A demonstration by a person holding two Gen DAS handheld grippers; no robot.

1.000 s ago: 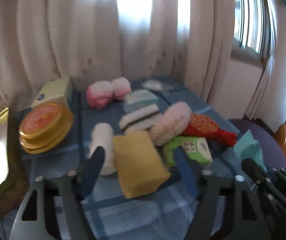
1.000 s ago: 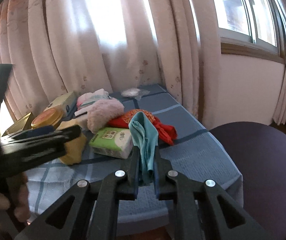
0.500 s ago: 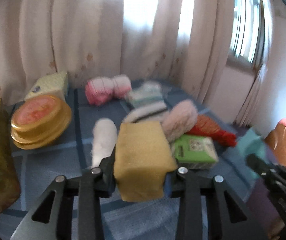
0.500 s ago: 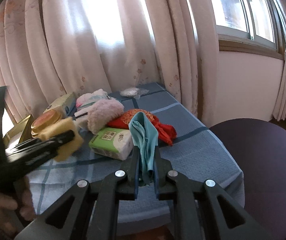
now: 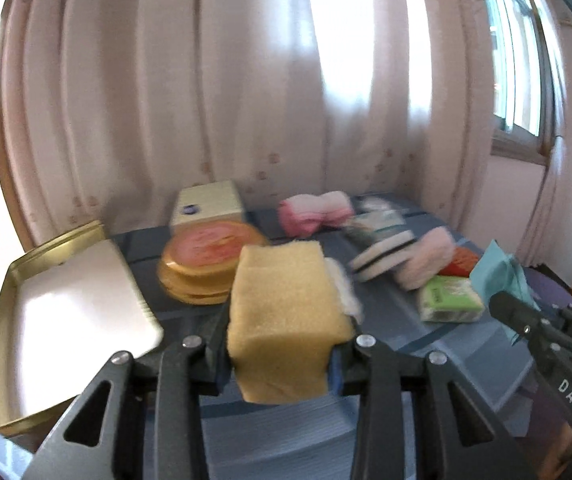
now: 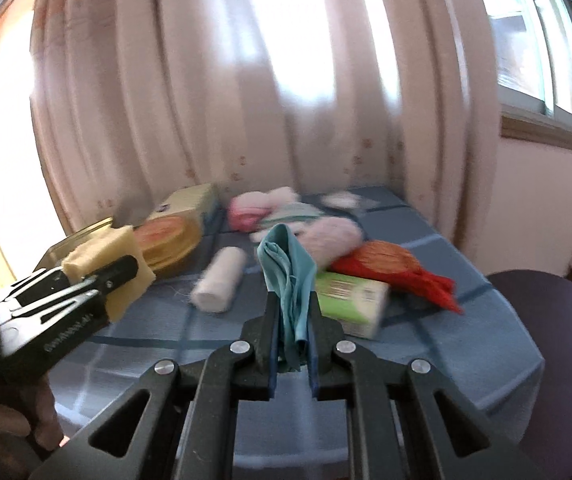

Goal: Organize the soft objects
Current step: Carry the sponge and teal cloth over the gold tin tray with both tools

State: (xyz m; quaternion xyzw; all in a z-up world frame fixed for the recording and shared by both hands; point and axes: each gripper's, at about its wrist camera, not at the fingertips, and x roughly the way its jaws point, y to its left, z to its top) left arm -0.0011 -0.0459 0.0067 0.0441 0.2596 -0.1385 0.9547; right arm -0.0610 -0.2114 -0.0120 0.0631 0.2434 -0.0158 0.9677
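Pale pink curtains (image 5: 246,100) hang behind a table under a blue checked cloth (image 6: 466,320), with a window at the far right. Going left to right in the left wrist view: an open gold tin tray (image 5: 10,280) sits at the table's left edge and looks empty; next come a round gold tin with a pink lid (image 5: 206,256) and a cream box (image 5: 210,204) behind it. Then the left gripper (image 5: 282,352), its fingers pinching a yellow sponge block (image 5: 282,304) clear of the cloth, near the tray. The block's long axis runs away from the camera, along the fingers, its far end tipped up toward the curtains. Further right lie a white roll (image 6: 220,280), a pink bundle (image 5: 314,212), a striped folded piece (image 5: 382,250), a fluffy pink piece (image 5: 426,258), a red-orange pouch (image 6: 390,264) and a green tissue pack (image 5: 448,298). At the right, the right gripper (image 6: 292,344) has its fingers pressed together on a teal cloth (image 6: 286,268) — bunched, standing roughly upright out of the jaws, its long axis pointing up and away. By my reading the sorting is barely begun: two pieces are lifted, none is put away in the tray, and most of the soft things are loose on the cloth.
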